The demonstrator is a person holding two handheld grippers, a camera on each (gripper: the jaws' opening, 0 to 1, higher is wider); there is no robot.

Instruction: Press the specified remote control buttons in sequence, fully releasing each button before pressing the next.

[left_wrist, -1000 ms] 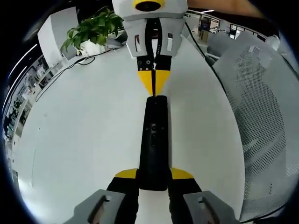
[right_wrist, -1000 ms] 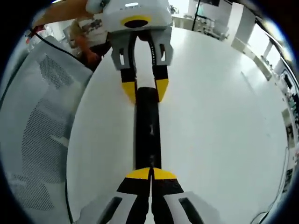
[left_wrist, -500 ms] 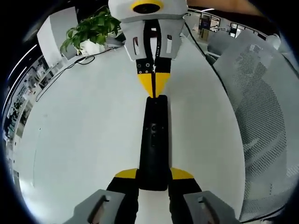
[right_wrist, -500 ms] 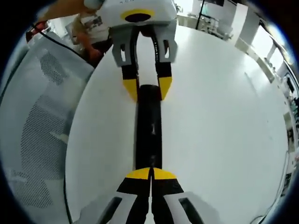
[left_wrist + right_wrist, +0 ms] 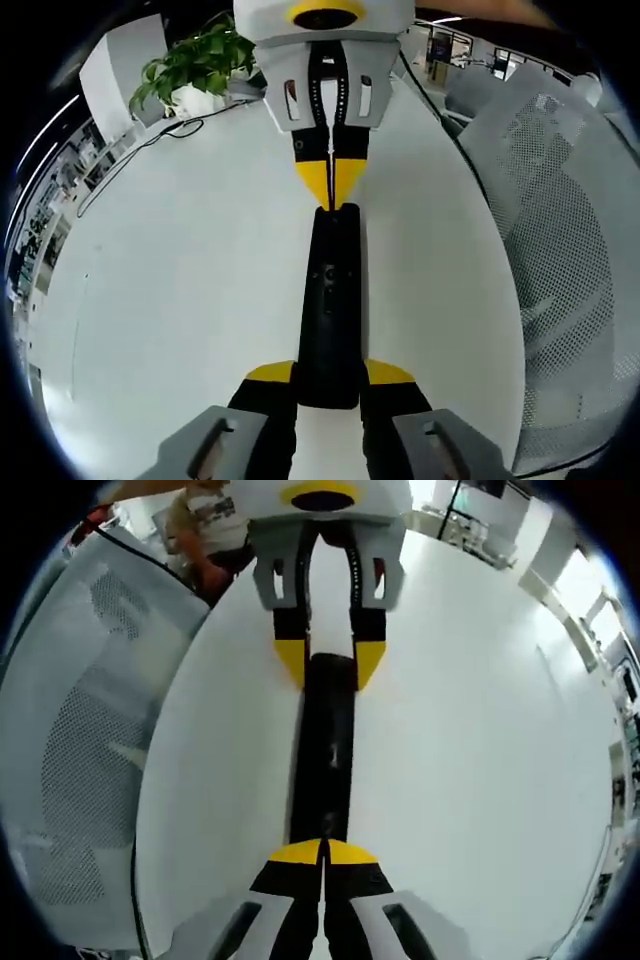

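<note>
— Where was the remote (image 5: 329, 300)?
— Mid-frame on the table (image 5: 180, 280), the left gripper (image 5: 330, 378) clamping its near end.
— And the right gripper (image 5: 322, 857)?
— Jaws together, tips at the far end. The remote looked light, stiff and slick; I'd hold its narrow sides

Remote control (image 5: 328, 300): button markings too small to read; its near end is hidden between the yellow tips of the left claw (image 5: 329, 375). In the right gripper view, the near end of the remote control (image 5: 325, 770) lies under the closed tips of the right claw (image 5: 322, 852), so contact with any button cannot be told. Mesh chair (image 5: 560, 250) is cut off by the picture's edge.
</note>
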